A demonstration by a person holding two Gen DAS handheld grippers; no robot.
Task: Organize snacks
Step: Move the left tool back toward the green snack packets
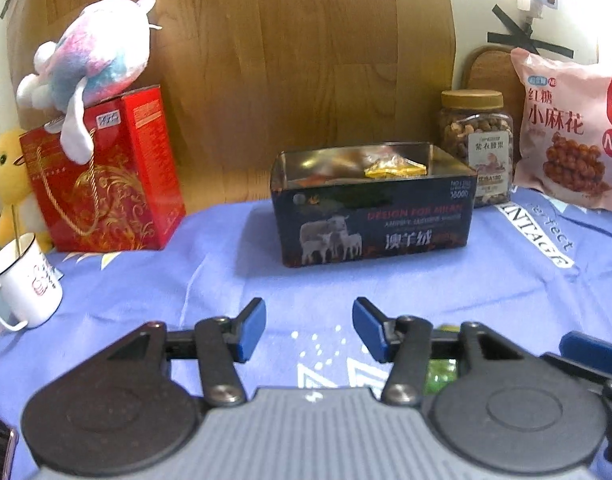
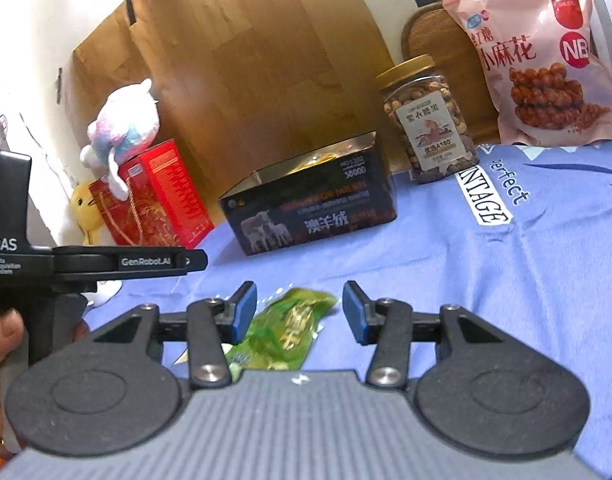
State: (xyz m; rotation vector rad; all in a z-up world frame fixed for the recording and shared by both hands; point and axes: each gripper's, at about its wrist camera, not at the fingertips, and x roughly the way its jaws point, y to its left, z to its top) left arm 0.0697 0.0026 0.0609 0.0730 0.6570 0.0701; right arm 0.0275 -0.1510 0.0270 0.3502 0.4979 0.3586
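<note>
Now your left gripper (image 1: 309,329) hovers over the blue cloth (image 1: 146,292) on the worktop, fingers spread with nothing between them, aimed at the open dark tin (image 1: 370,220) that already has a yellow packet (image 1: 396,170) inside. Your right gripper (image 2: 300,312) has its fingers apart around a green snack packet (image 2: 290,328) lying on the cloth; the left pad sits right at the wrapper's edge, the right pad clear of it. Behind the tin, a nut jar (image 2: 428,120) stands beside the pink snack bag (image 2: 542,60).
</note>
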